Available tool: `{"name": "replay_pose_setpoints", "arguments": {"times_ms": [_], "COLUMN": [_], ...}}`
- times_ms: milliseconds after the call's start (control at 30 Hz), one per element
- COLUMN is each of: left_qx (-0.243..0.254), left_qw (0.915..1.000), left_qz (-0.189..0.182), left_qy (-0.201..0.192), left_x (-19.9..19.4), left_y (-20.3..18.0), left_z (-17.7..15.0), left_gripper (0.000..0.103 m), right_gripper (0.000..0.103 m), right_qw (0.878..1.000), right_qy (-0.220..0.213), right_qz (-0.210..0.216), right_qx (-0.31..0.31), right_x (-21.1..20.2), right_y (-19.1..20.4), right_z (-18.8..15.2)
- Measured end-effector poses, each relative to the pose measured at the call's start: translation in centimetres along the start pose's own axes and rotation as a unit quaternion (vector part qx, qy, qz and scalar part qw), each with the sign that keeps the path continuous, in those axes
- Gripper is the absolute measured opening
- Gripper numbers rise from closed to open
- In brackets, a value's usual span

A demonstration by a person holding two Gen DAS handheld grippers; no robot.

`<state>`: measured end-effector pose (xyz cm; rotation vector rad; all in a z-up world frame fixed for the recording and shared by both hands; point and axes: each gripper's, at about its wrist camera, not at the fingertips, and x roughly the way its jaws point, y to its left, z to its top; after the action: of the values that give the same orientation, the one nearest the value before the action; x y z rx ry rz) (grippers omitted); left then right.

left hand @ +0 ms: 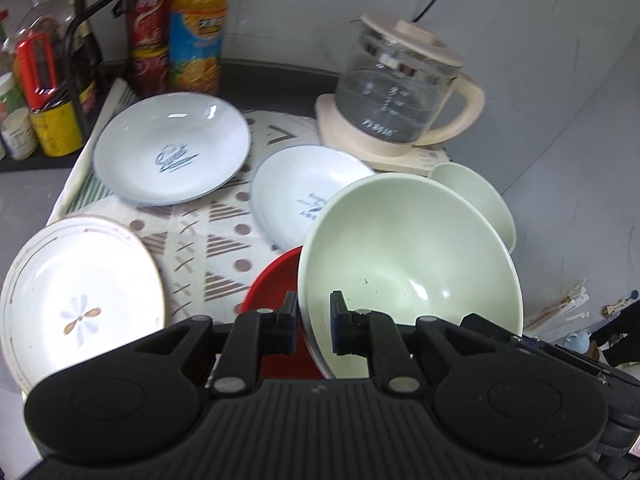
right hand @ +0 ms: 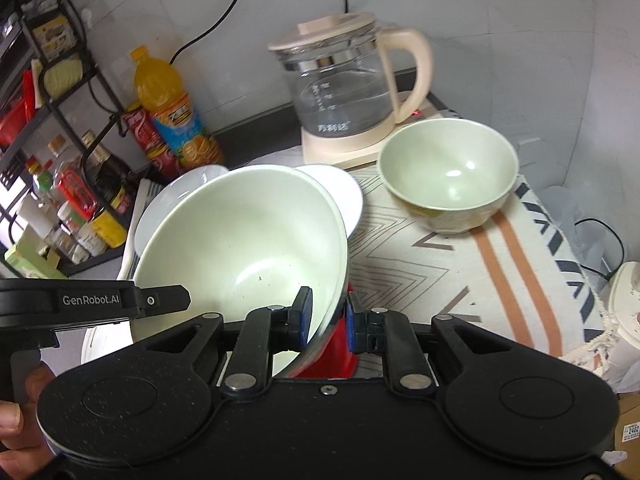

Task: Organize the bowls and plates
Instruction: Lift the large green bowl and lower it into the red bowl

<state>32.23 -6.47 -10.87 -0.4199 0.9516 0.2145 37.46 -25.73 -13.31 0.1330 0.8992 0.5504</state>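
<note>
Green and tilted, the large bowl (right hand: pixel 240 240) is clamped at its rim from both sides: the right gripper (right hand: pixel 327 320) has its jaws closed on the near wall, and the left gripper (left hand: pixel 314 320) grips the opposite edge likewise. It hangs above a red bowl (left hand: pixel 272 292) on the cloth-covered tabletop (right hand: pixel 460 272). To nest it well, level the rim first, center it over the red bowl, lower evenly, then release both grips together, clear of the small bowl (right hand: pixel 448 176)
</note>
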Motion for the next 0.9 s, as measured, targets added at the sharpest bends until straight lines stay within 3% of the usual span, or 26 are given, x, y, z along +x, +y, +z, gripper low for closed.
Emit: {"name": "replay_pose_setpoints", "arguments": {"times_ms": [267,700,900], "left_qx": [-0.018,-0.016,-0.012], "left_qw": [0.9995,0.9985,0.9987], "left_qz": [0.012,0.017,0.014], "left_qy": [0.022,0.049,0.048], "left_x": [0.8,2.5,2.4], "left_y": [1.7,2.1,2.0], "left_z": [-1.0,-1.3,-1.3], "left_gripper": [0.013,0.013,0.027], "right_gripper": [0.017,0.014,0.012], "right_qw": [1.000,0.999,0.999], "right_qy": [0.017,0.030,0.036], "right_qz": [0.010,-0.010,-0.012], "right_qx": [-0.004,0.003,0.019], "right_x": [1.5,3.5,4.2], "right_y": [0.5,0.0,-0.5], "right_z": [-0.6,-1.4,-1.6]}}
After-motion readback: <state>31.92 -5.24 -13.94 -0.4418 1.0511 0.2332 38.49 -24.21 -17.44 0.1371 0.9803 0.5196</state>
